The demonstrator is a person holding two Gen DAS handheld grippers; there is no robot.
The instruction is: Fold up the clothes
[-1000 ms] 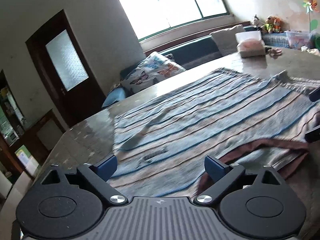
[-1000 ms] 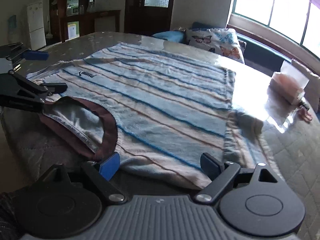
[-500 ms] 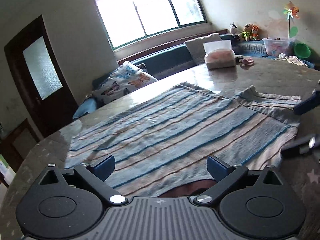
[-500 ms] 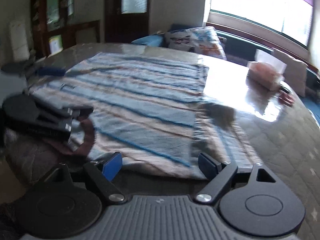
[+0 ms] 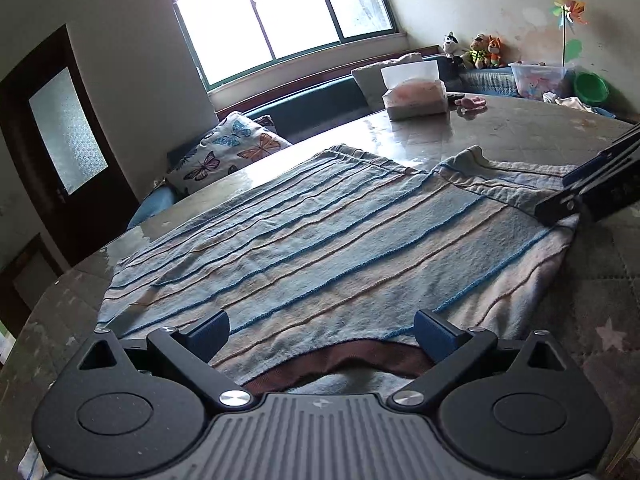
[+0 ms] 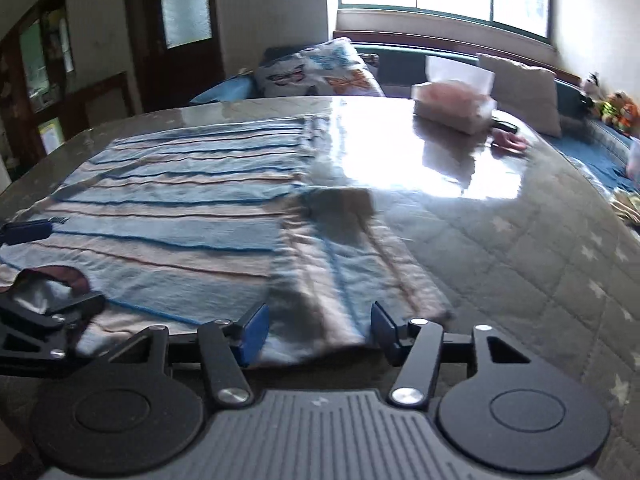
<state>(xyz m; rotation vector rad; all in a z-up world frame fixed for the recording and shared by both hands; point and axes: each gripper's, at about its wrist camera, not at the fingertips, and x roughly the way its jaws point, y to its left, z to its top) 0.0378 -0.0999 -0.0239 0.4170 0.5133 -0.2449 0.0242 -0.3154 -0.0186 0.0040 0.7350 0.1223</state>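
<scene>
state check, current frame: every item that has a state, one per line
blue and beige striped knit shirt: spread flat on the table, unfolded, brown collar at the near edge
shirt's right sleeve: lying out to the side, between the right gripper's pads
left gripper: open, over the collar
right gripper: open, narrower than the left
tissue box: upright, tissue sticking out
dark wooden door: shut
</scene>
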